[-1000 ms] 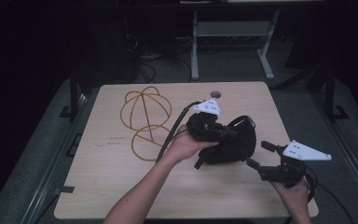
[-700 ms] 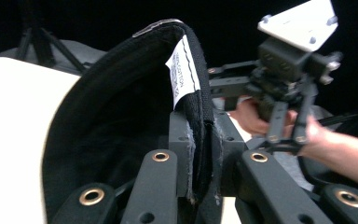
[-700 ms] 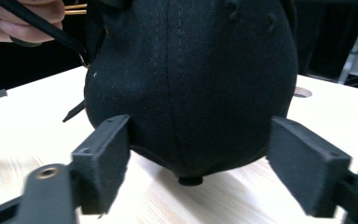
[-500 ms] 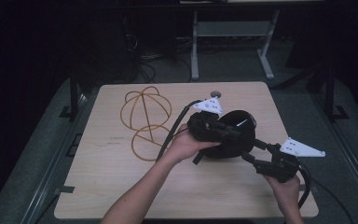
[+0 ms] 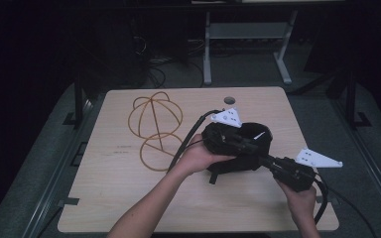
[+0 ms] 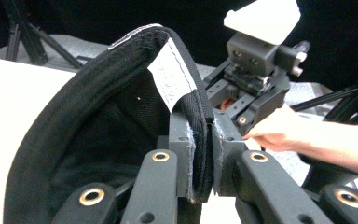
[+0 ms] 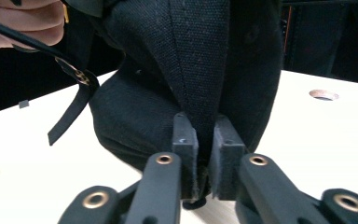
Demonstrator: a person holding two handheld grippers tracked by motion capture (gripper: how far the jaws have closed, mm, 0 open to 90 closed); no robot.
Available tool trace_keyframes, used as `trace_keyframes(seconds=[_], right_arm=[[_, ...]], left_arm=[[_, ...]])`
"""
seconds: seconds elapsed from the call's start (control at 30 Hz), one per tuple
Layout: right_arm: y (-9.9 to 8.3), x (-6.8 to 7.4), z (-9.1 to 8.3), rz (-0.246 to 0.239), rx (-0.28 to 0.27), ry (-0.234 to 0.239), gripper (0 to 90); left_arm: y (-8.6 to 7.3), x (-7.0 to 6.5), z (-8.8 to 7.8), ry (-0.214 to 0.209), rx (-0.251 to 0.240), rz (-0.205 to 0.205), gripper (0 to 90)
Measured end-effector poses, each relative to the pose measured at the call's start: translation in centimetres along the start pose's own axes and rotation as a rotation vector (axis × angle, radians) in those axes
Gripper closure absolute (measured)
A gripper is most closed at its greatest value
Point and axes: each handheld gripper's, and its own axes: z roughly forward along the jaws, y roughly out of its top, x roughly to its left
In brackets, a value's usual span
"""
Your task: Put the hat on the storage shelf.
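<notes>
Both clamped: left gripper [image 6: 200, 154] on black cap [image 6: 121, 116] rim, right gripper [image 7: 203, 154] on crown; white label [image 6: 170, 74] unreadable.

The cap [image 6: 121, 116] is matt black woven cloth, coarse-grained, with a white stitched label [image 6: 170, 77] inside; each tool [image 6: 200, 163] is matt black plastic with brass-coloured rivets [image 7: 164, 159]; the desk [image 5: 129, 198] is pale, smooth wood-look board; the hoops [image 5: 154, 124] look like thin tan cane.

White tag [image 6: 170, 77] print inside black cap [image 6: 98, 121] too blurred to read; cap's lower edge cut off by frame.
</notes>
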Motion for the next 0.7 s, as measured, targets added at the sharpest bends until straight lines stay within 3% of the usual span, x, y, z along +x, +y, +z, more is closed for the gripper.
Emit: trace_keyframes(seconds=[0.13, 0.2, 0.3, 0.6, 0.7], right_arm=[[0.1, 0.1, 0.0, -0.011, 0.014, -0.002, 84.9], [0.4, 0.2, -0.3, -0.020, 0.024, -0.016, 85.6], [0.7, -0.1, -0.8, -0.016, 0.026, -0.026, 86.2], [1.8, -0.5, -1.1, -0.010, 0.058, -0.022, 86.4], [2.3, -0.7, -1.1, -0.022, 0.064, -0.023, 86.4]], left_arm=[[-0.2, 0.0, -0.2, 0.025, 0.017, 0.009, 80.7], [-0.6, -0.1, -0.4, 0.065, 0.043, 0.027, 77.5], [-0.9, -0.2, -0.7, 0.091, 0.060, 0.039, 74.7], [-1.5, -0.5, -2.8, 0.164, 0.031, 0.045, 65.6], [-2.0, -0.7, -3.3, 0.189, 0.044, 0.059, 63.3]])
